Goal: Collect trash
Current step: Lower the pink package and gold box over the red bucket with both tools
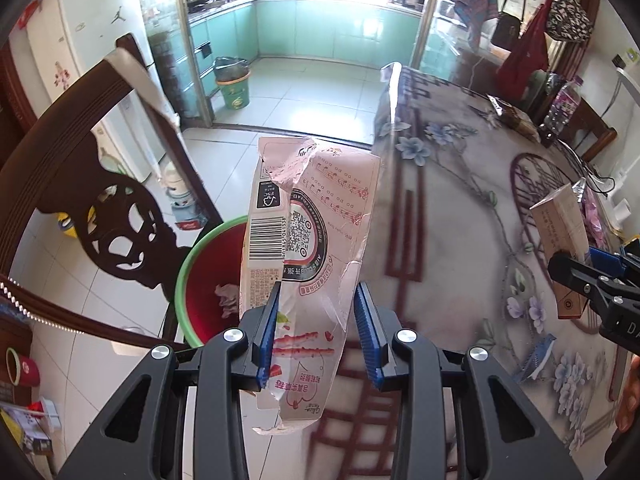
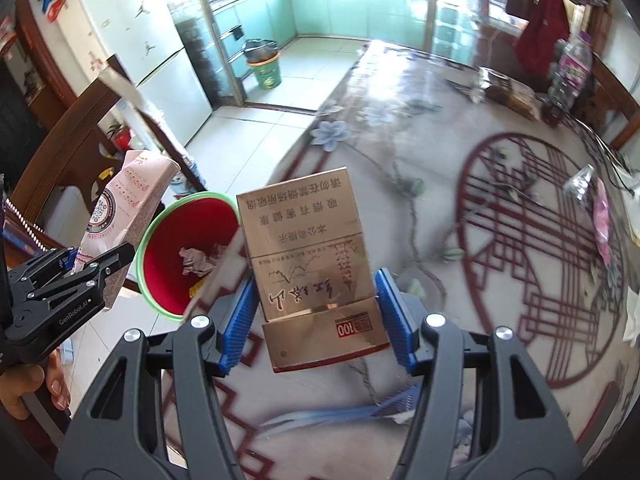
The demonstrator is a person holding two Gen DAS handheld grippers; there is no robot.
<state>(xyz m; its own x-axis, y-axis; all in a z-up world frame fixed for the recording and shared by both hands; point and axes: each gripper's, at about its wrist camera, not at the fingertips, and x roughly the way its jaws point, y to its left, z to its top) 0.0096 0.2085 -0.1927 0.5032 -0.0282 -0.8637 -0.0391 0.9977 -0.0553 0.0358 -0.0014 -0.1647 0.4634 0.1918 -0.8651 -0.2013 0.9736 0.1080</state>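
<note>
My left gripper (image 1: 318, 320) is shut on a torn pink milk carton (image 1: 304, 240) and holds it upright over the table's left edge, beside a red bin with a green rim (image 1: 182, 276) that holds crumpled paper (image 1: 228, 300). My right gripper (image 2: 316, 312) is shut on a gold cigarette box (image 2: 308, 256) above the table, right of the bin (image 2: 146, 256). The carton (image 2: 120, 204) and left gripper (image 2: 96, 268) show at the left of the right wrist view. The box (image 1: 560, 236) and right gripper (image 1: 576, 268) show at the right of the left wrist view.
The table has a glossy floral cloth (image 1: 460, 208). A blue wrapper scrap (image 1: 536, 360) lies near its front. Pink wrappers (image 2: 600, 220), a snack bag (image 2: 508, 88) and a water bottle (image 2: 572, 68) are at its far right. A dark wooden chair (image 1: 100, 200) stands left of the bin.
</note>
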